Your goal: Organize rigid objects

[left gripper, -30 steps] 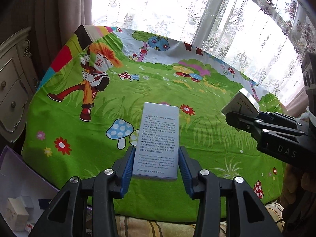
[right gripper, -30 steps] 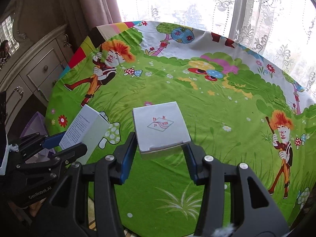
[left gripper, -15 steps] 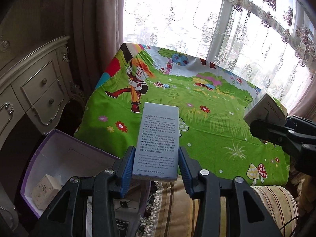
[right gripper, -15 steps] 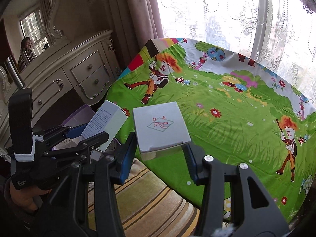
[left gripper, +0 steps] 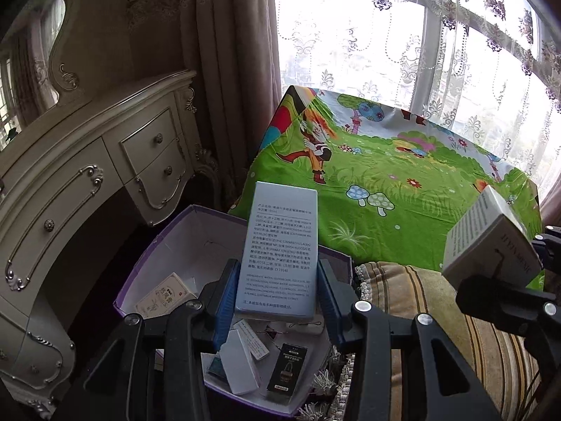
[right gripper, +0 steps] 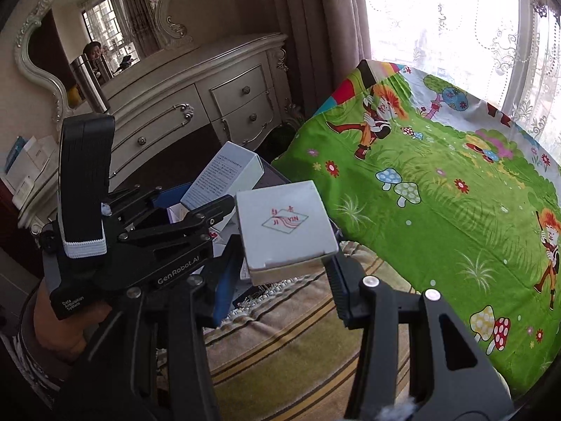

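While both hands are carrying boxes, the left hand-held gripper (left gripper: pixel 277 291) is clamping a tall pale-blue carton (left gripper: pixel 278 249) between its blue pads, the printed face tilted toward the camera. Directly beneath and just ahead of that hand-held gripper, an open purple storage box (left gripper: pixel 175 231) is sitting low on the floor, with several small cartons lying loose inside it: a cream one (left gripper: pixel 164 296) at its left side, a white one (left gripper: pixel 240 365) and a black one (left gripper: pixel 287 368) nearer the camera. To the right of the left hand-held gripper, the right hand-held gripper (right gripper: pixel 287 266) is gripping a flat square white box (right gripper: pixel 285 224) bearing a red logo, its pads pressing on the two side edges. In the right wrist view the left hand-held gripper is showing at the left of the square box, with the tall carton sticking up from it and a hand (right gripper: pixel 59 319) wrapped around its handle.

Beyond both hand-held grippers, a bench covered in a bright green cartoon cloth (right gripper: pixel 438 182) with mushrooms and red-haired figures is lying bare of boxes. Below the right hand-held gripper, a striped brown and gold cushion (right gripper: pixel 298 326) with a fringed edge is filling the foreground. To the left of both, a cream carved dresser (left gripper: pixel 87 172) with drawers is standing against the wall under an ornate mirror (right gripper: pixel 94 38). Behind the bench, lace curtains (left gripper: pixel 403 42) are hanging over a bright window, beside heavy brown drapes (left gripper: pixel 228 70).
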